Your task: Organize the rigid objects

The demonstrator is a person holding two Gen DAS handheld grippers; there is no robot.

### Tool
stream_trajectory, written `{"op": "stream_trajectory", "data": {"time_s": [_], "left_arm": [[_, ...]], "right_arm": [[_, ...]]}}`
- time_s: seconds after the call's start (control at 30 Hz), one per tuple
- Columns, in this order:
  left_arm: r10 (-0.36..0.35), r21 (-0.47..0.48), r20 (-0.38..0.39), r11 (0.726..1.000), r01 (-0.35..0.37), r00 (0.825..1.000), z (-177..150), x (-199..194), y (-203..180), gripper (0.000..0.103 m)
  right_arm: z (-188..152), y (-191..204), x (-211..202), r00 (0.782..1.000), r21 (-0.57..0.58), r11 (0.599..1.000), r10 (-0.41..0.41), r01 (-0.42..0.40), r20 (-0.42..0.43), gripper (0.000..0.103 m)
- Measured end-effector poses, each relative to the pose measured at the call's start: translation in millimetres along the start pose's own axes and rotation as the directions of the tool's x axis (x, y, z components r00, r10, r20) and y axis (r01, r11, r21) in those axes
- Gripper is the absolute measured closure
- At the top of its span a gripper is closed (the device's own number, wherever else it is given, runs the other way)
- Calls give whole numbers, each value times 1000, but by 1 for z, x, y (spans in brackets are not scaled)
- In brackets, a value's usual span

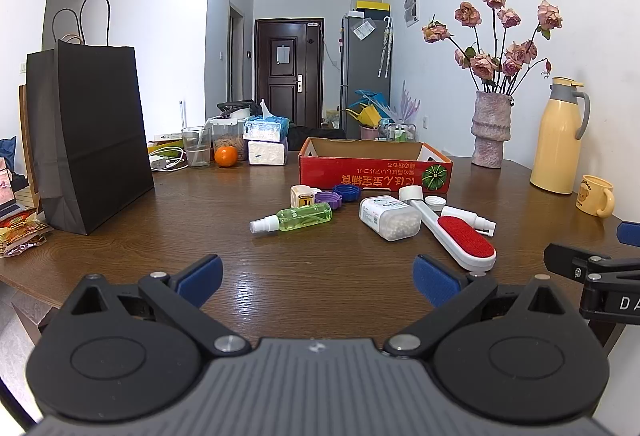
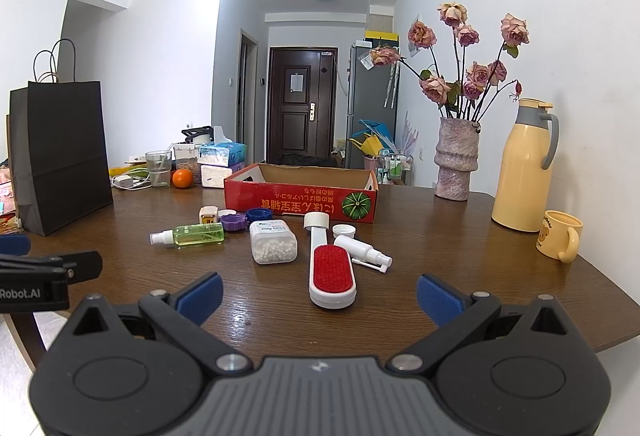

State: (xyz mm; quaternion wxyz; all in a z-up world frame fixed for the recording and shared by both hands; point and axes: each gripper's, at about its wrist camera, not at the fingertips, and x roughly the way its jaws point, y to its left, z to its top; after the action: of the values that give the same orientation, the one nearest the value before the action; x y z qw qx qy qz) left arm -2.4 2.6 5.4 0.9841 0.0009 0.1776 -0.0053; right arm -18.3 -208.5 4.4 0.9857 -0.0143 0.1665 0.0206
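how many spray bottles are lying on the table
2: a clear green spray bottle lying at the cluster's left end, and a white spray bottle right of the red lint brush. None look hidden.

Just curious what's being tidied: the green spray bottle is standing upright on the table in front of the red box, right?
Not quite. The green spray bottle is in front of the red box on the table, but it lies on its side, nozzle pointing left. The right wrist view shows this plainly, and the left wrist view agrees.
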Motion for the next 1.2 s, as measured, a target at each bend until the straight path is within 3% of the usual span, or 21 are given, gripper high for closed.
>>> {"op": "stream_trajectory", "data": {"time_s": [1.2], "left_arm": [[-1,-2,2,1000,1,1000,0,-1,1,0]], "right_arm": [[3,3,0,1000,0,1000,4,-4,3,0]]}}
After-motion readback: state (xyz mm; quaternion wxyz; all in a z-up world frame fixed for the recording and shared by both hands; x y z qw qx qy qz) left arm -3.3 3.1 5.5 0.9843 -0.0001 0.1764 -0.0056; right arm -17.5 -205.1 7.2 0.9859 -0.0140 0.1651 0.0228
